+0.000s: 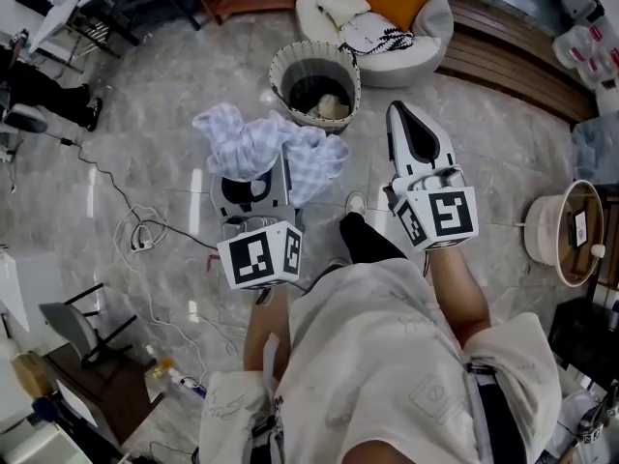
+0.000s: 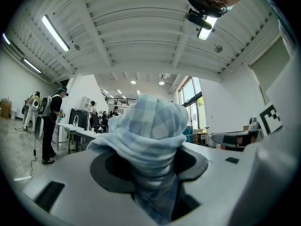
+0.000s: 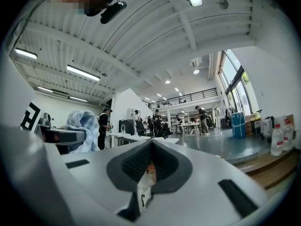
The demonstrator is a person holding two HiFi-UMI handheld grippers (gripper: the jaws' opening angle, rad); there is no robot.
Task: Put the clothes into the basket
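The left hand-held gripper (image 1: 253,184) is clamped on a bunched pale blue checked cloth (image 1: 261,143), holding it in the air above the grey marble floor (image 1: 174,114), just short of the round woven basket (image 1: 276,75). The cloth is soft, thin and crumpled. It is gripped by a thick twisted fold, and loose lobes spill over both sides of the jaws. If it is let go too early, those lobes may drape over the rim or fall outside. A trailing fold could also snag the rim and tip the light basket. The basket already holds dark and cream clothes (image 1: 324,100). The right hand-held gripper (image 1: 401,116) has its jaws together, pinching only a small white tag (image 3: 143,187). I cannot tell what the tag belongs to.
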